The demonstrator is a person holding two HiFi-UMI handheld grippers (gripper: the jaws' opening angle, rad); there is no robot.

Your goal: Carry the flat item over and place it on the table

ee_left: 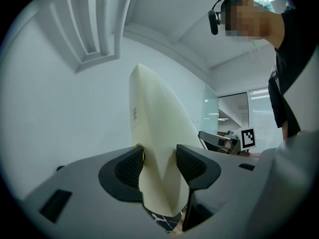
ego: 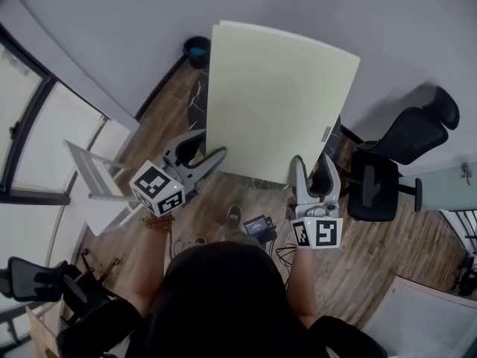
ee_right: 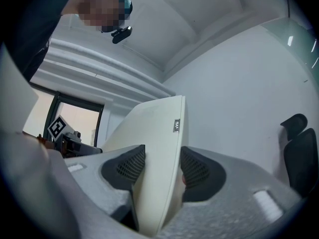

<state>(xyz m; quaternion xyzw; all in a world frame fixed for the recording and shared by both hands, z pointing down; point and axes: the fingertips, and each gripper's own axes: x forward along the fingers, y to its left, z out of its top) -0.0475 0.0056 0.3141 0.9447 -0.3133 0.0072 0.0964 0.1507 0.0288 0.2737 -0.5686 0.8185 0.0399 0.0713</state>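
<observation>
- Two grippers are sharing the load. The left gripper (ego: pixel 211 145) is pinching the lower left corner of the cream panel (ego: pixel 279 95), with its ribbed pads (ee_left: pixel 130 166) pressing on both faces.
- Beside it, the right gripper (ego: pixel 314 160) is clamping the lower right edge the same way, its jaws held wide apart by the board between them.
- Between the two, the panel is hanging nearly upright in the air above the wooden floor (ego: pixel 417 237), not yet resting on any table.
- Judging by its thickness and slight bow, it is probably behaving as a light, fairly stiff sheet that dents easily. Gripping both bottom corners is likely giving the best check against swinging or twisting, though the tall free top could be catching on things.
- Farther out, a black office chair (ego: pixel 387 170) is sitting to the right, and a dark bin (ego: pixel 197 51) is standing against the white wall (ego: pixel 387 21).
</observation>
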